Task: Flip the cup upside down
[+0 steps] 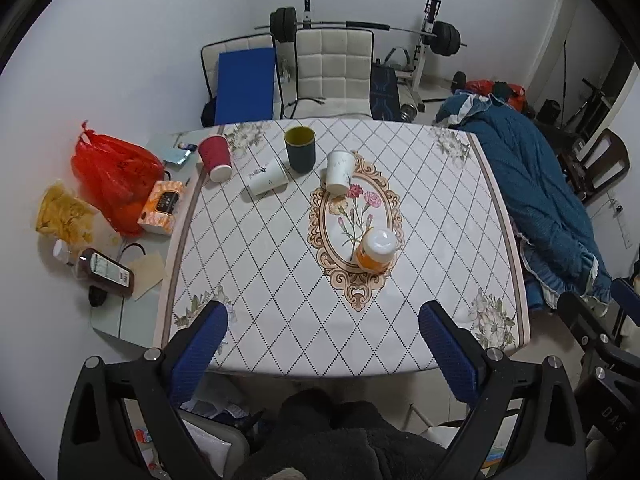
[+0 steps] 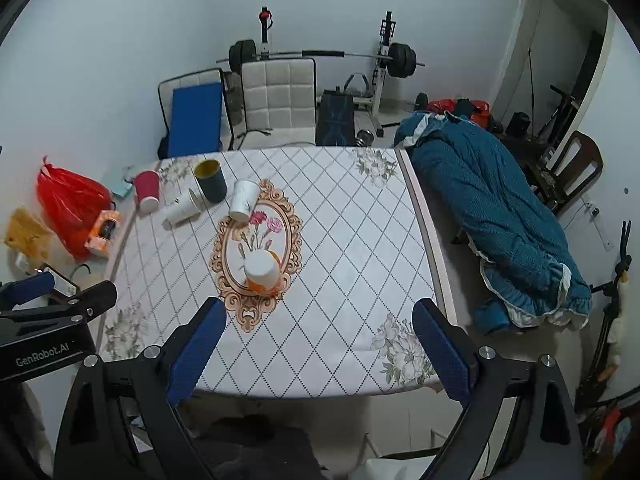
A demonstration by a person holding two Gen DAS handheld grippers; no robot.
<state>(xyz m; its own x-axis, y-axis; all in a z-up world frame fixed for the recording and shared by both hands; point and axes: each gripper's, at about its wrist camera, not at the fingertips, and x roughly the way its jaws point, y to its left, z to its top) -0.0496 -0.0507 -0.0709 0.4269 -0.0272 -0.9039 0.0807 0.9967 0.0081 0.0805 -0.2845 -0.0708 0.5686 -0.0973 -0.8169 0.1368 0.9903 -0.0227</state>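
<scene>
An orange and white cup (image 1: 375, 250) stands upside down on the oval flower print near the table's middle; it also shows in the right wrist view (image 2: 262, 272). At the back stand a dark green cup (image 1: 300, 149) upright, a white marbled cup (image 1: 339, 172) upside down, a red cup (image 1: 215, 159) upside down, and a white cup (image 1: 267, 177) lying on its side. My left gripper (image 1: 323, 348) is open and empty above the table's near edge. My right gripper (image 2: 319, 346) is open and empty, also at the near edge.
The table (image 1: 460, 240) has a diamond-patterned cloth. Left of it lie a red bag (image 1: 116, 176), a tissue box (image 1: 162, 207), a snack bag (image 1: 64, 214) and a dark bottle (image 1: 105, 270). A blue quilt (image 1: 536, 196) lies at the right. Chairs and a barbell rack stand behind.
</scene>
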